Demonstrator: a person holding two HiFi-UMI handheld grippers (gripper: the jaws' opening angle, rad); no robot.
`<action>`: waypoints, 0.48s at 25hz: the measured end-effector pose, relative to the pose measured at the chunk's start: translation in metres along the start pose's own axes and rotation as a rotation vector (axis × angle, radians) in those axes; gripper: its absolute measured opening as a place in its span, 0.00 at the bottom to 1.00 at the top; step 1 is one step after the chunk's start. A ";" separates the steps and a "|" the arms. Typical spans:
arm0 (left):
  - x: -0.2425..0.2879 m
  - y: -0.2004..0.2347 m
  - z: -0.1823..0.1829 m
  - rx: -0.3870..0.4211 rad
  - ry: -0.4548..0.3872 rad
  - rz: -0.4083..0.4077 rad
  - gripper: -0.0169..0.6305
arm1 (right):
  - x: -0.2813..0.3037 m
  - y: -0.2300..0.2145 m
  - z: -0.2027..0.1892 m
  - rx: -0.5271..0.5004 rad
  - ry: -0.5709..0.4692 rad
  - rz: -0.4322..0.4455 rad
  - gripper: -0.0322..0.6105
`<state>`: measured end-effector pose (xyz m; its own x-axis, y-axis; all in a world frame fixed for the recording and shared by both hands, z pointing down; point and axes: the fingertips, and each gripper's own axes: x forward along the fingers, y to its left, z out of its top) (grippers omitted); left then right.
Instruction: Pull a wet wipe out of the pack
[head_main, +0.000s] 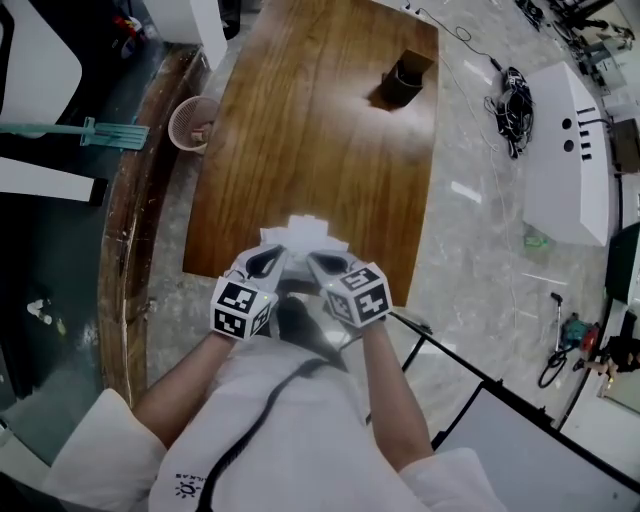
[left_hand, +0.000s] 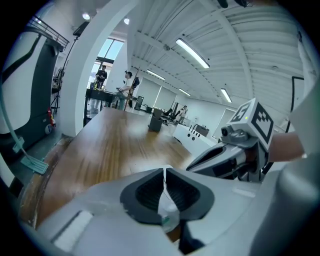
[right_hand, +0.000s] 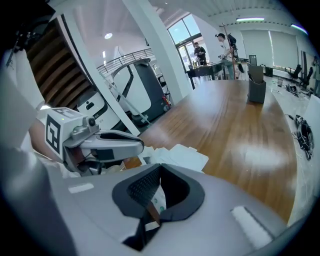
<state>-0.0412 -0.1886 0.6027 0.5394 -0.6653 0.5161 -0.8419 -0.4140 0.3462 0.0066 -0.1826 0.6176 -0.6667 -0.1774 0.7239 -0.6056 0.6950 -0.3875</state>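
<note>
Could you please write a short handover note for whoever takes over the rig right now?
Left gripper: shut on the wet wipe pack, white film with green print.
Right gripper: shut on the same pack, right beside the left.
White sheets, perhaps wipes, lie on the wooden table just ahead.
Done: pack gripped. Left: draw one wipe out.

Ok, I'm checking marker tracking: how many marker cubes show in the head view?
2: the left cube and the right cube, side by side at the near end of the table. None looks hidden.
</note>
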 end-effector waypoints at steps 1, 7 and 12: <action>-0.001 0.000 0.002 0.005 -0.004 0.005 0.06 | -0.002 0.000 0.002 -0.001 -0.010 -0.001 0.07; -0.007 -0.001 0.015 0.033 -0.027 0.024 0.06 | -0.016 -0.002 0.013 -0.015 -0.059 -0.003 0.07; -0.011 -0.002 0.025 0.046 -0.044 0.034 0.05 | -0.029 0.003 0.021 -0.017 -0.125 0.008 0.07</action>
<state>-0.0461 -0.1959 0.5770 0.5102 -0.7059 0.4913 -0.8600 -0.4182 0.2923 0.0148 -0.1898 0.5837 -0.7211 -0.2561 0.6437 -0.5933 0.7081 -0.3829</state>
